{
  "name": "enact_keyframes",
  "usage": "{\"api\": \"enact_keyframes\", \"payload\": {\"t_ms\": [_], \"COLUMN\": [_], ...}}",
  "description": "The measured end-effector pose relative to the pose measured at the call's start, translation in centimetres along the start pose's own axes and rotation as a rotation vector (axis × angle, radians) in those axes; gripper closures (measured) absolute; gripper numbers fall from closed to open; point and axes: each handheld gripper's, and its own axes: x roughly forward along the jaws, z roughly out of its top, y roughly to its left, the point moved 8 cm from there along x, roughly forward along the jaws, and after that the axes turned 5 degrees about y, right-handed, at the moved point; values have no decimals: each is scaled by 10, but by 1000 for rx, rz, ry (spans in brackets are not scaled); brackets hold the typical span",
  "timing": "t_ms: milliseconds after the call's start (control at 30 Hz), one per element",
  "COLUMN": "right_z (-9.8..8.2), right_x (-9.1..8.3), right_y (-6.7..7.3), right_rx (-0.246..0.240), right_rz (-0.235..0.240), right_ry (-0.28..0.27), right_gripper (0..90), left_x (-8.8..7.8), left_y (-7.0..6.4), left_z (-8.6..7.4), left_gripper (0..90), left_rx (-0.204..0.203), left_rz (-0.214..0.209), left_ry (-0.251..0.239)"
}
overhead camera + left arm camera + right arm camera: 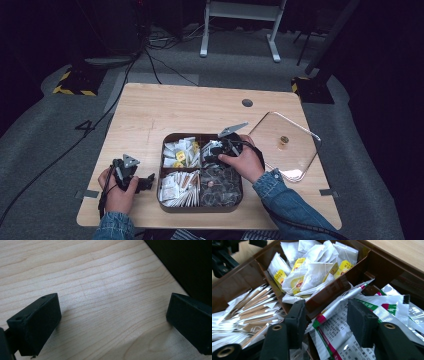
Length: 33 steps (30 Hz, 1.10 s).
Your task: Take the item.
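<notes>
From above we see a brown box [200,206] with four compartments sitting near the front edge of the table [165,107], with wide bare wood behind it and to its left. The right gripper [209,152] reaches over the box's far right compartment, and the hand [245,162] holding it lies over the box's right side. A clear lid [295,150] lies just beside the box on the right, close to the table's right edge. The left gripper [146,182] rests on bare wood just left of the box, near the front edge of the table.

The right gripper view brings detail the high view cannot give: its jaws stand apart, and between them lies a thin white stick packet [342,301] resting across the brown divider [329,293]; the pads do not press it. Under it lie flat printed sachets [337,332]. Beyond the divider we see tea bags [312,270] with yellow tags, and to the left a compartment of paper-wrapped sticks [249,312].

The left gripper view shows its jaws wide apart over bare wood grain, with nothing between them, and the dark wall of the box [185,262] at the upper right.
</notes>
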Motion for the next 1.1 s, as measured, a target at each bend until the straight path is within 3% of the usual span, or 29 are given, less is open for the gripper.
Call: {"api": "enact_keyframes", "payload": {"t_ms": [300,433,600,1100], "right_z": [1,0,-2,1], "right_x": [14,14,14,-5], "right_y": [2,1,0,1], "right_rx": [-27,-29,3,29], "right_rz": [-30,-45,-13,-1], "right_ry": [60,78,77,40], "right_gripper": [592,705,842,866], "left_x": [0,0,0,1], "left_y": [0,0,0,0], "left_z": [0,0,0,1], "left_gripper": [0,0,0,0], "left_rx": [0,0,4,5], "left_rz": [0,0,-1,-4], "left_ry": [0,0,1,0]}}
